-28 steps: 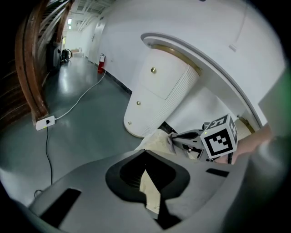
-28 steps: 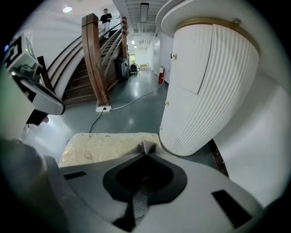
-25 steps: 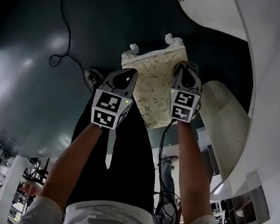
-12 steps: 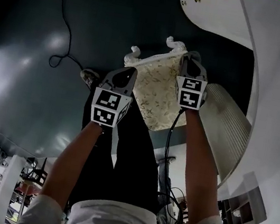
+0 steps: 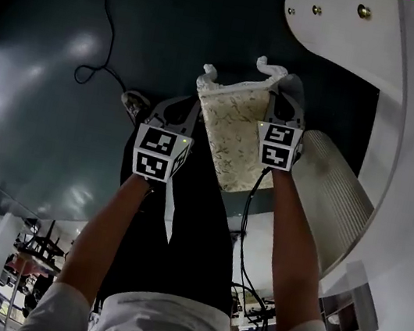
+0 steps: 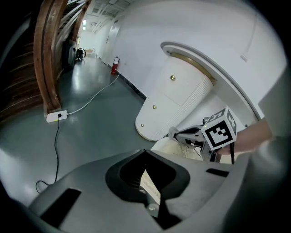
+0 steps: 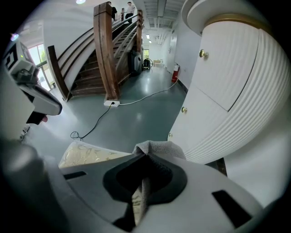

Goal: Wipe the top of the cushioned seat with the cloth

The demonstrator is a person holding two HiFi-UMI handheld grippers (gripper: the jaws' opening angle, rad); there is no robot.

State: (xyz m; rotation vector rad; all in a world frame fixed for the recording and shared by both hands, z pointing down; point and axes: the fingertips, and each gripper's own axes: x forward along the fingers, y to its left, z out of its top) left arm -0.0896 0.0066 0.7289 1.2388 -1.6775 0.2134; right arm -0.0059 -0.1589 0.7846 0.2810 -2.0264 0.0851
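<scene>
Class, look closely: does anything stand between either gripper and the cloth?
Nothing visible does. The left gripper and right gripper each clamp a corner of the cloth, which is spread between them.

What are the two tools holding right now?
Left tool: closed, gripping the cream patterned cloth.
Right tool: closed, gripping the same cloth at its other side.

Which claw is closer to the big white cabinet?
The right gripper, gripping the cloth's corner beside the white ribbed cabinet. The left gripper holds the other corner farther out over the dark floor.
</scene>
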